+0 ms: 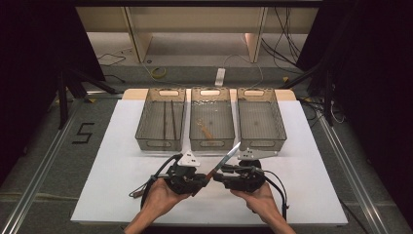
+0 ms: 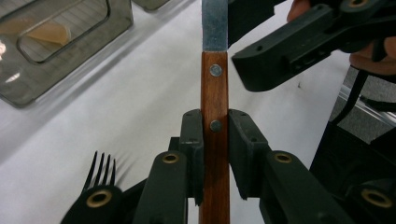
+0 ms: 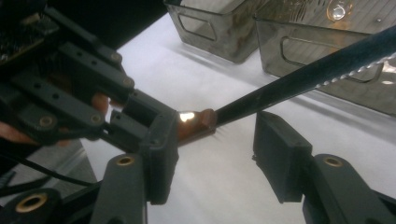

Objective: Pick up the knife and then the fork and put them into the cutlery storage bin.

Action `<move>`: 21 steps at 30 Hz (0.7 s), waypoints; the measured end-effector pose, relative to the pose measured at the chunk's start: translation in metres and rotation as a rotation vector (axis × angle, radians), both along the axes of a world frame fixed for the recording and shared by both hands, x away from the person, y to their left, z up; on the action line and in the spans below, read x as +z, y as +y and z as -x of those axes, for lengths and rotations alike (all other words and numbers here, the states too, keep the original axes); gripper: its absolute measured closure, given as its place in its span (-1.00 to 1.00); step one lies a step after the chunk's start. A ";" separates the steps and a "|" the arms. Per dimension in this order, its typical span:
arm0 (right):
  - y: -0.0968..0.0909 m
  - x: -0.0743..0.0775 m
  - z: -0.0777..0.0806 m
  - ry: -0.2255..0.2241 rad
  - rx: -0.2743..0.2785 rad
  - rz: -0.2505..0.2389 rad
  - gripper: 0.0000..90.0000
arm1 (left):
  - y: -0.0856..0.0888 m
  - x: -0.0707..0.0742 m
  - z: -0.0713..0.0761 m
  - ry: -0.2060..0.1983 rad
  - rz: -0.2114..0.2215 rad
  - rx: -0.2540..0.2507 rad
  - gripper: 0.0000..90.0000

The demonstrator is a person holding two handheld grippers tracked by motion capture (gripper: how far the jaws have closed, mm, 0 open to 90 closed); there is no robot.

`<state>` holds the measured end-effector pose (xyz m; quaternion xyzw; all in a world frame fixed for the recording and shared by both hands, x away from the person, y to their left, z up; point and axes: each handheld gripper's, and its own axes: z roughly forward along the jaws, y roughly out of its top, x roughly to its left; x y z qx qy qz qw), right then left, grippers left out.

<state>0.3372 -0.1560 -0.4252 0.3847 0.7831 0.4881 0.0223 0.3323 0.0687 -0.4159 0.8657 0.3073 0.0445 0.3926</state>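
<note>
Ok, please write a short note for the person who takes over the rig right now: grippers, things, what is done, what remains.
Left gripper: shut on the wooden handle of the knife, blade pointing toward the bins.
Right gripper: open, jaws on either side of the knife near where handle meets blade, not yet closed.
Bins: left bin holds two dark sticks, probably chopsticks; middle bin holds something small and light brown; right bin looks empty.
A black fork lies on the table by the left gripper.
Done: knife lifted. Left: probably hand over the knife and put it in a bin, then the fork.
</note>
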 end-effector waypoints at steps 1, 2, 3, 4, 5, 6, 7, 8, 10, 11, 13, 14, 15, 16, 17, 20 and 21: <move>0.000 -0.001 -0.001 0.004 0.004 -0.012 0.17 | 0.000 0.000 0.000 -0.006 0.006 0.003 0.69; 0.001 -0.001 -0.001 0.013 0.006 -0.023 0.19 | 0.000 0.001 0.001 -0.008 0.012 0.006 0.69; 0.001 -0.001 -0.002 0.017 0.006 -0.029 0.22 | 0.000 0.001 0.001 -0.011 0.014 0.007 0.69; 0.002 -0.001 -0.002 0.016 0.005 -0.031 0.24 | 0.000 0.001 0.001 -0.018 0.017 0.010 0.69; 0.003 -0.001 -0.002 0.018 0.008 -0.037 0.25 | 0.000 0.001 0.002 -0.018 0.022 0.012 0.69; 0.003 -0.002 -0.002 0.022 0.009 -0.045 0.27 | 0.000 0.001 0.002 -0.018 0.024 0.012 0.69; 0.003 -0.002 -0.003 0.026 0.008 -0.057 0.29 | 0.000 0.001 0.002 -0.025 0.034 0.017 0.69; 0.003 -0.002 -0.003 0.033 0.007 -0.069 0.31 | 0.000 0.001 0.003 -0.025 0.037 0.017 0.69; 0.003 -0.002 -0.005 0.041 0.006 -0.089 0.34 | -0.001 0.001 0.004 -0.025 0.045 0.015 0.69; 0.002 -0.002 -0.005 0.039 0.007 -0.094 0.37 | -0.001 0.001 0.004 -0.029 0.053 0.020 0.69; 0.003 -0.002 -0.005 0.048 0.012 -0.108 0.42 | -0.001 0.001 0.005 -0.035 0.060 0.023 0.69; 0.003 -0.002 -0.005 0.054 0.014 -0.115 0.44 | -0.002 0.001 0.005 -0.039 0.069 0.027 0.69; 0.004 -0.003 -0.005 0.055 0.016 -0.118 0.47 | -0.001 0.001 0.006 -0.043 0.073 0.029 0.69; 0.004 -0.003 -0.005 0.057 0.018 -0.120 0.49 | -0.002 0.001 0.006 -0.042 0.075 0.027 0.69; 0.005 -0.003 -0.005 0.058 0.015 -0.124 0.52 | -0.001 0.001 0.006 -0.043 0.074 0.025 0.69; 0.004 -0.002 -0.006 0.067 0.009 -0.147 0.60 | -0.001 0.000 0.005 -0.035 0.093 0.029 0.68; 0.003 -0.002 -0.006 0.074 0.007 -0.160 0.63 | -0.001 -0.001 0.006 -0.041 0.095 0.030 0.68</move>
